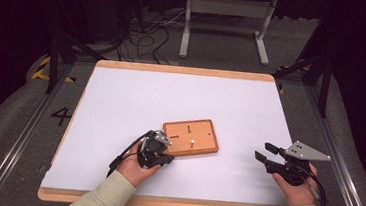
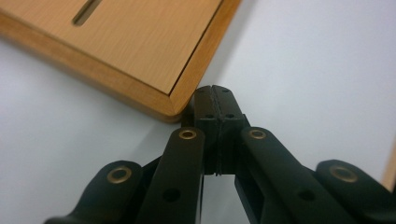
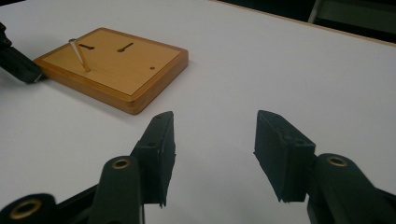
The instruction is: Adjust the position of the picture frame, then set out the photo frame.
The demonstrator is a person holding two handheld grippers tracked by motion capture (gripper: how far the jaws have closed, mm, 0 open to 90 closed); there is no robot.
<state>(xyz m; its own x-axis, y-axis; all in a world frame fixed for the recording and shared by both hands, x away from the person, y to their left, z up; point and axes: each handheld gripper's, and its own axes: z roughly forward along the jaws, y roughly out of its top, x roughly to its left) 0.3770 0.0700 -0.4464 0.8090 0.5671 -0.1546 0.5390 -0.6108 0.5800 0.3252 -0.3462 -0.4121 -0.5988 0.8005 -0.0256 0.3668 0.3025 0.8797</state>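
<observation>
Centrally on the white table [image 1: 121, 102] lies a shallow wooden board [image 1: 199, 132] with slots cut in its top; a thin peg [image 3: 80, 55] stands tilted in it. At the board's near-left corner, the left gripper [image 2: 215, 105] has its jaws pressed together with nothing between them, tips just beside the edge. Well to the right, the right gripper [image 3: 212, 140] hovers with jaws parted about halfway, empty.
</observation>
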